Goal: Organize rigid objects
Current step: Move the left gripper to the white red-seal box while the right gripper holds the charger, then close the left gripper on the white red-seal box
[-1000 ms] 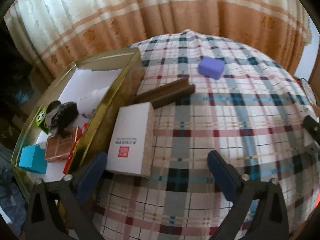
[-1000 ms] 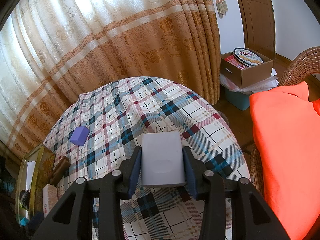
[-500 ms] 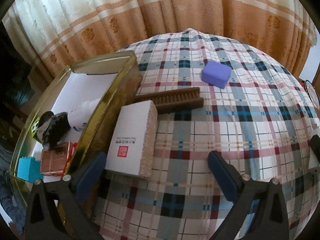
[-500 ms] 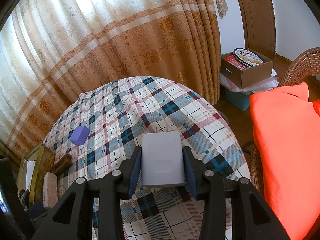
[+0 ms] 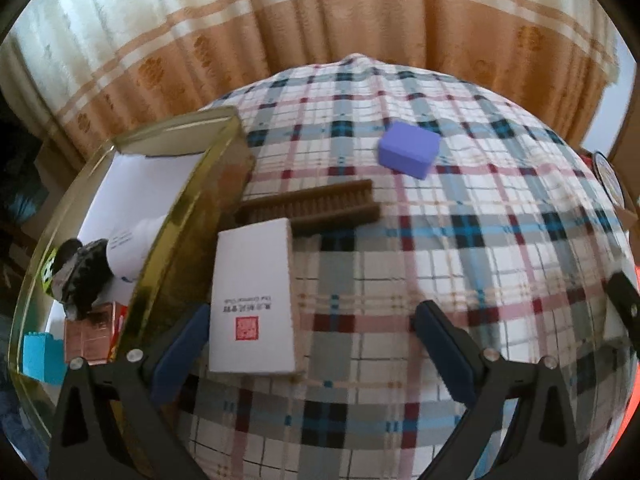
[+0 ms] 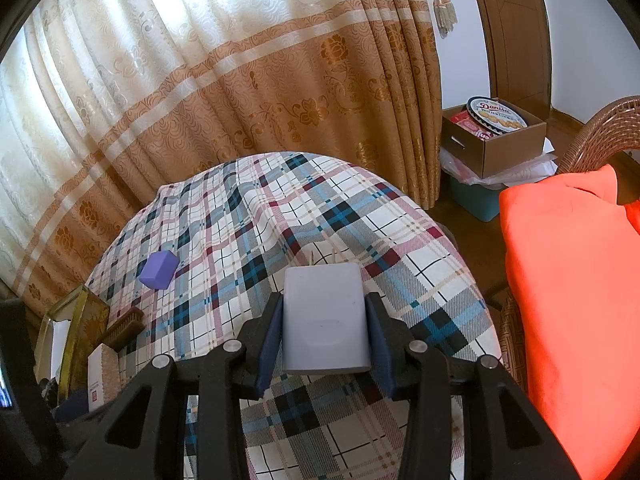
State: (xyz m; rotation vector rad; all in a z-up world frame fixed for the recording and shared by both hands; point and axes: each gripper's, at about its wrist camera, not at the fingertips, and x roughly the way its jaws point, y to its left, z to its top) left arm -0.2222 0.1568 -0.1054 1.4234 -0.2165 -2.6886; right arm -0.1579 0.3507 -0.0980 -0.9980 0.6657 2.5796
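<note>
My left gripper is open and empty, low over the plaid tablecloth. A white box with a red stamp lies just inside its left finger. Behind it lie a brown brush and a purple block. A gold tin tray at the left holds a white bottle, a black object, a copper box and a blue block. My right gripper is shut on a grey charger above the table. The purple block and the tray show at its left.
A curtain hangs behind the round table. To the right stand a wicker chair with an orange cushion and a cardboard box holding a cookie tin on the floor. A wooden door is behind.
My left gripper has swung so the white box, brush and purple block sit more central and nearer. The right gripper has held still with the charger.
</note>
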